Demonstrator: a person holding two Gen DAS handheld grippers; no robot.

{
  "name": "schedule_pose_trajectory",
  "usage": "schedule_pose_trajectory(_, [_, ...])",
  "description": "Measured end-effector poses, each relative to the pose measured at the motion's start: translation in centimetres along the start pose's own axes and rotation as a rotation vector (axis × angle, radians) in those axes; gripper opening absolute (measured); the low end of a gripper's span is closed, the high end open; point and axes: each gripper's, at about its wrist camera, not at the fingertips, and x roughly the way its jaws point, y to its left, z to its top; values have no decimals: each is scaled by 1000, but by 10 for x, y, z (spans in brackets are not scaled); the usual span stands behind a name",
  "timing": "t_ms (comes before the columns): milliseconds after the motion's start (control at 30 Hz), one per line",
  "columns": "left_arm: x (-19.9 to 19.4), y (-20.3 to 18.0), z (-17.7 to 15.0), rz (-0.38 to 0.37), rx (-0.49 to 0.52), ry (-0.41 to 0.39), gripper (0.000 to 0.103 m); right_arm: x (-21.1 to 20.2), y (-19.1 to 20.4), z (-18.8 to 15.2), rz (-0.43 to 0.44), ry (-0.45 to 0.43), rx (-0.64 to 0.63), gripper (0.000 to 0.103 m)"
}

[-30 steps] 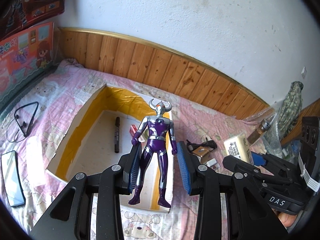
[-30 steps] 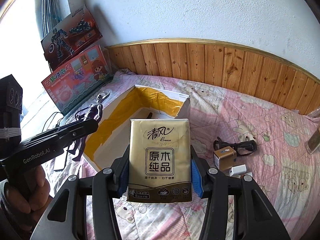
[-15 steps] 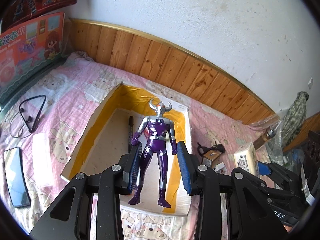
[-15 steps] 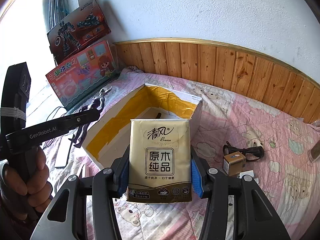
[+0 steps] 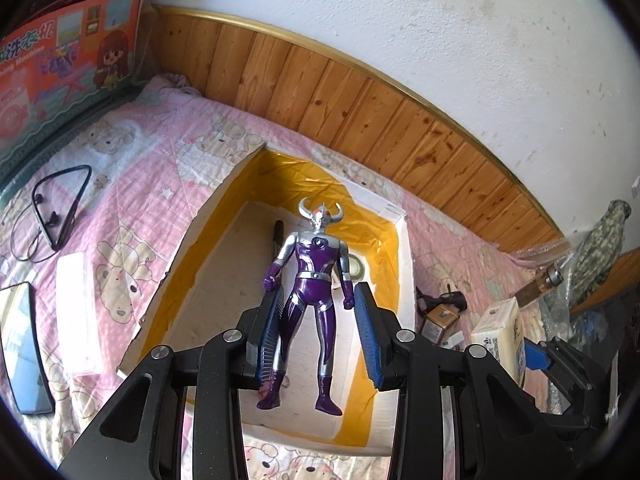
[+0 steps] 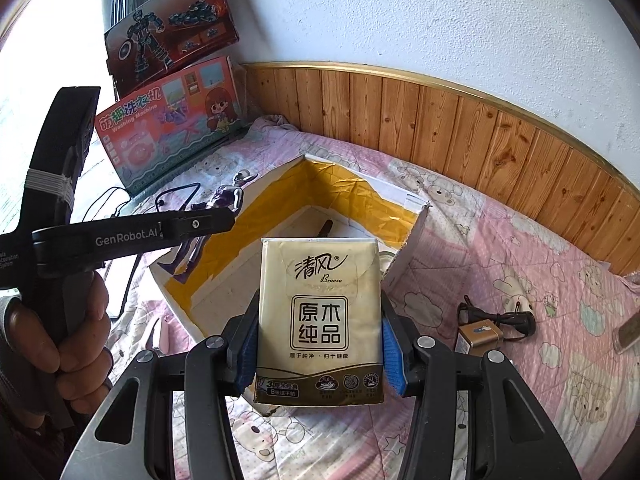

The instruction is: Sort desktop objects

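Observation:
My left gripper (image 5: 318, 332) is shut on a purple and silver toy figure (image 5: 314, 292), held upright above the open white box with yellow tape lining (image 5: 224, 216). A black marker (image 5: 277, 236) and a tape roll (image 5: 357, 268) lie inside the box. My right gripper (image 6: 319, 340) is shut on a gold tissue pack (image 6: 319, 320), held over the box's near corner (image 6: 280, 216). The left gripper and figure (image 6: 228, 200) show at the left of the right wrist view. The tissue pack (image 5: 500, 328) shows at the right of the left wrist view.
On the pink bedsheet: a neckband earphone (image 5: 60, 208), a phone (image 5: 24, 344), a white flat item (image 5: 76, 312), a charger with black cable (image 6: 480, 334). Toy boxes (image 6: 168, 120) lean at the left wall. A wooden headboard (image 6: 480, 128) runs behind.
Both grippers have moved forward and over the box with their loads. The box sits lower and nearer in both views.

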Motion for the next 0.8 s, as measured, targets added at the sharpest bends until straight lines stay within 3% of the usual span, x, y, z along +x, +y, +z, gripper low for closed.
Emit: schedule_pose_trajectory(800, [31,19,9,54,5,58,37,68,12,32,-57,120,-65,52])
